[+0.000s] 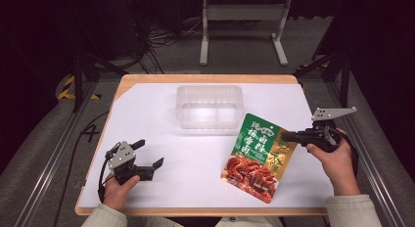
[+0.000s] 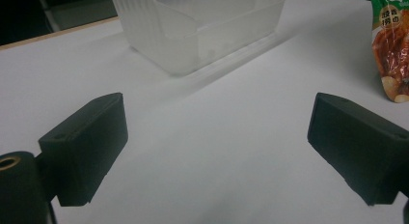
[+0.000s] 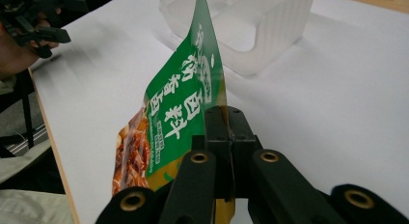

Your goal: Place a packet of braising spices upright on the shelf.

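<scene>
**Beside the tub: sauce packet pinched and lifted**

Near the far middle of the white table (image 1: 147, 104) stands a clear plastic tub (image 1: 210, 106), the landmark for everything else. A low ridge seems to split its floor into two parts; both look bare, though the frosted walls blur the view.

Just right of the tub, toward the person, the green sauce packet (image 1: 257, 156) hangs tilted, its right edge clamped in the right gripper (image 1: 286, 136), whose jaws are pressed tight on the foil. In the right gripper view those jaws hide the packet's lower corner.

Well left of the tub, nearer the person, the left gripper (image 1: 149, 153) rests with jaws spread wide, nothing between them. Its own view cuts off the tub's far wall.
</scene>
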A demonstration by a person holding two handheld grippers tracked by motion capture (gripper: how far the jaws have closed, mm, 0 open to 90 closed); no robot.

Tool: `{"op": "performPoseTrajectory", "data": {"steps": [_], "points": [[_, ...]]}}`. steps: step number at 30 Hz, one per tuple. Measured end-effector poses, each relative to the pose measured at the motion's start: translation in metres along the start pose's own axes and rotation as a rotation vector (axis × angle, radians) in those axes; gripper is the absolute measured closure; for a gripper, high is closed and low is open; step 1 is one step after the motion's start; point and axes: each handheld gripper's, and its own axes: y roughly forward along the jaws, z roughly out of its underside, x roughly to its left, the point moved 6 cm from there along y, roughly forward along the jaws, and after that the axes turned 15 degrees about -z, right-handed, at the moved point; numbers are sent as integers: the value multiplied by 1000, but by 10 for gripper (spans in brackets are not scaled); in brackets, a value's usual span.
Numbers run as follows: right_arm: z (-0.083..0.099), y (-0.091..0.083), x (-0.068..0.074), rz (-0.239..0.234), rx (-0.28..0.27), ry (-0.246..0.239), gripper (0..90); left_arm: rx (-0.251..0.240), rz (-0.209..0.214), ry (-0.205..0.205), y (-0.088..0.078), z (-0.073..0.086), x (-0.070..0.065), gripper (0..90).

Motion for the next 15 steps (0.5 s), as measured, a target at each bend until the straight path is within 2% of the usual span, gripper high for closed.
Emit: {"op": "performPoseTrajectory", "data": {"steps": [15], "points": [[-21, -11, 33, -31, -44, -86, 900, 1, -3, 0, 0, 0, 0, 77]]}}
